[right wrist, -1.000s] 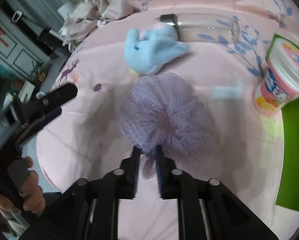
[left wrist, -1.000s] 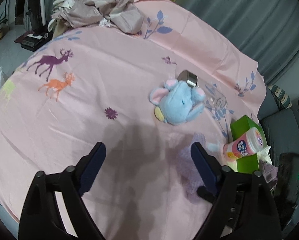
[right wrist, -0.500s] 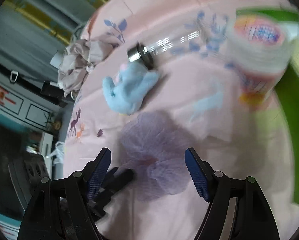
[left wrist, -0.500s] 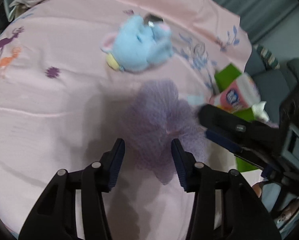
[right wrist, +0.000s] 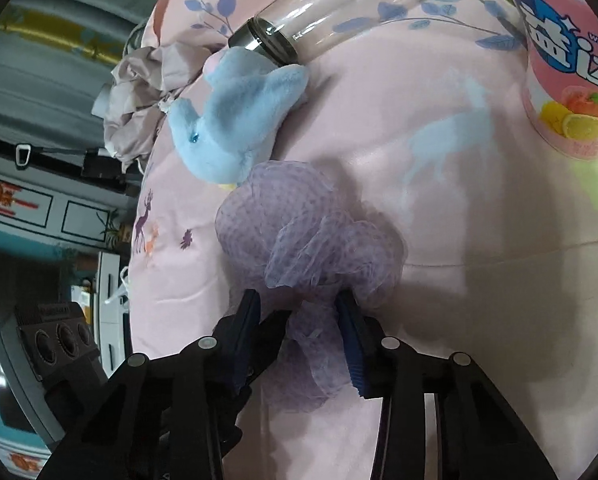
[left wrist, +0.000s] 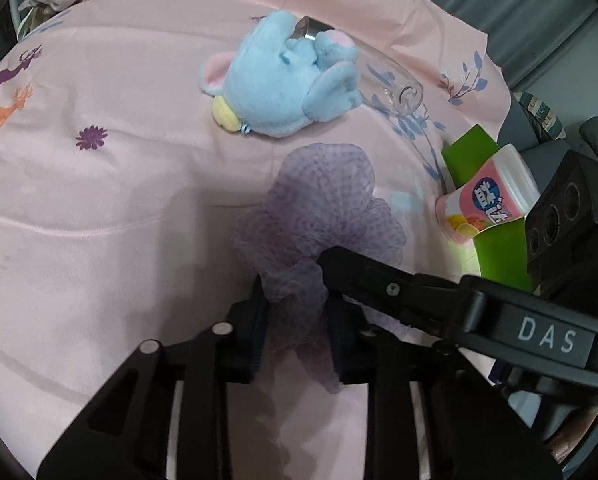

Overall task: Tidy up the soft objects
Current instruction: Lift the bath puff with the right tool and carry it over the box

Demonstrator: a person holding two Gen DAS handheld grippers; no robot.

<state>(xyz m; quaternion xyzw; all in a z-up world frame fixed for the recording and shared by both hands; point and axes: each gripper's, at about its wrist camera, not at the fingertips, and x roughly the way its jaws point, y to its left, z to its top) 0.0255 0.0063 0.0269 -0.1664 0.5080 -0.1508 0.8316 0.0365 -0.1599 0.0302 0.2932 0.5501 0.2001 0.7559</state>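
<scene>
Bunching between both, purple mesh pouf (left wrist: 319, 216), left hand-held gripper (left wrist: 295, 320) pinching it, right hand-held gripper (right wrist: 299, 320) seemingly part-open around it.

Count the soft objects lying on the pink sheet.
2: a purple mesh pouf nearest the camera, pinched by both grippers, and a blue plush toy just beyond it, against the glass bottle.

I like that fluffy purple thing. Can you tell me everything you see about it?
The purple mesh pouf looks like a bath scrubber: soft, see-through lilac netting bunched into ruffles. It lies on the pink sheet, just in front of the blue plush toy. Both the left gripper and the right gripper have their jaws closed around its near, gathered end.
</scene>
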